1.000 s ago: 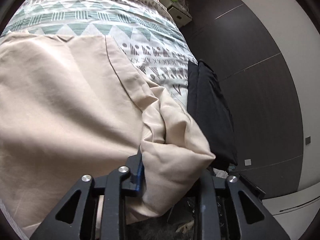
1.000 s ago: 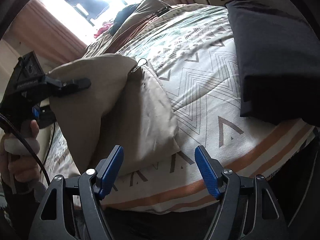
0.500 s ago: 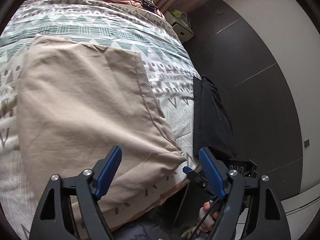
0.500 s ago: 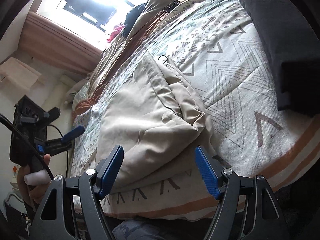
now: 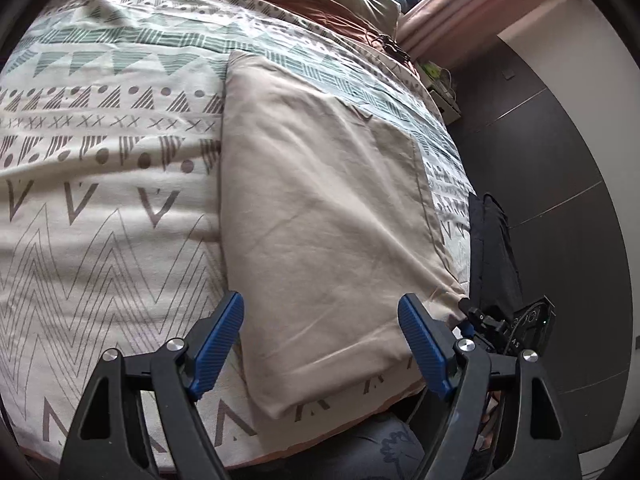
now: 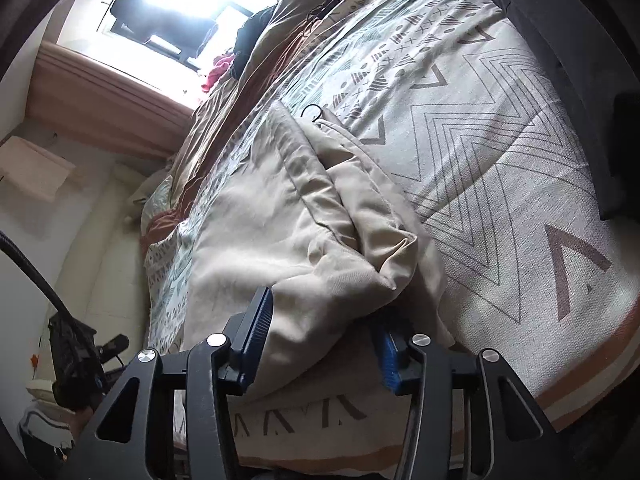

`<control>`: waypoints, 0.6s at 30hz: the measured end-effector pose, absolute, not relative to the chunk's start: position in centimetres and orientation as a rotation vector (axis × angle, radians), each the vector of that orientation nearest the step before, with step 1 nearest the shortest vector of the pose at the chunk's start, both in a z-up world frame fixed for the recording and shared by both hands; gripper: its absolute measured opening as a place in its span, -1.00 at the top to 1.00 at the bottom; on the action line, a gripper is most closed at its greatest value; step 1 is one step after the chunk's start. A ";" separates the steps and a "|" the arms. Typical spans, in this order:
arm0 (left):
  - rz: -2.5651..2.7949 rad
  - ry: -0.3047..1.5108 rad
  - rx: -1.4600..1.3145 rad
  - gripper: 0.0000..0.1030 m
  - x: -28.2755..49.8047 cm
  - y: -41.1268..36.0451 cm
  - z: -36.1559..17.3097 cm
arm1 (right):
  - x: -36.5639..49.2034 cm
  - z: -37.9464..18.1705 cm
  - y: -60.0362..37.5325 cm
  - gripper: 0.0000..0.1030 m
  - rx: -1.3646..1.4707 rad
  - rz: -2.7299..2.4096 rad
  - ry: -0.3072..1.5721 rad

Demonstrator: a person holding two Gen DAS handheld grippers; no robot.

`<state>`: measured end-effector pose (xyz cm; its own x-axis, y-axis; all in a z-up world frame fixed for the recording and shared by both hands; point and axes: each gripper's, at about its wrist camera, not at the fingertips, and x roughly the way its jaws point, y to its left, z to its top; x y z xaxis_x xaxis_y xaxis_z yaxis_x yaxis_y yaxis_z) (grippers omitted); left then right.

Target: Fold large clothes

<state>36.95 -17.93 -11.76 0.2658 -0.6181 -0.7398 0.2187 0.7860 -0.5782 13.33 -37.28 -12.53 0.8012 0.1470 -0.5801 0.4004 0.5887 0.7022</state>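
A large beige garment (image 5: 320, 208) lies folded flat on the patterned bedspread (image 5: 100, 184). My left gripper (image 5: 320, 340) is open and empty, held above the garment's near edge. In the right wrist view the same garment (image 6: 288, 232) is bunched at its near corner. My right gripper (image 6: 324, 344) has narrowed around that bunched corner, with cloth between its blue pads (image 6: 256, 328). The right gripper also shows in the left wrist view (image 5: 480, 320) at the garment's right corner.
A folded black garment (image 5: 496, 256) lies at the bed's right edge, also in the right wrist view (image 6: 592, 60). Dark wardrobe panels (image 5: 560, 160) stand beside the bed. Pillows and clothes (image 6: 256, 28) pile near the window. The bed's front edge is close below both grippers.
My left gripper let go of the beige cloth, opened and pulled back; the garment now lies flat. My right gripper moved in and narrowed on the garment's near corner.
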 end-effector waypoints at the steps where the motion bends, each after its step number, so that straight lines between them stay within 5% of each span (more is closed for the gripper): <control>1: -0.579 1.179 -0.411 -0.56 36.8 -17.6 -12.4 | 13.5 -12.7 -37.5 0.25 0.946 -0.167 0.646; 4: -0.561 1.198 -0.429 -0.49 36.0 -17.1 -14.3 | 13.6 -13.0 -37.9 0.58 0.945 -0.190 0.641; 8: -0.550 1.250 -0.441 -0.06 35.3 -17.4 -16.5 | 12.8 -12.9 -37.8 0.81 0.949 -0.179 0.589; 18: -0.572 1.244 -0.436 0.08 34.3 -17.7 -17.0 | 9.6 -13.1 -35.7 0.83 0.875 -0.220 0.583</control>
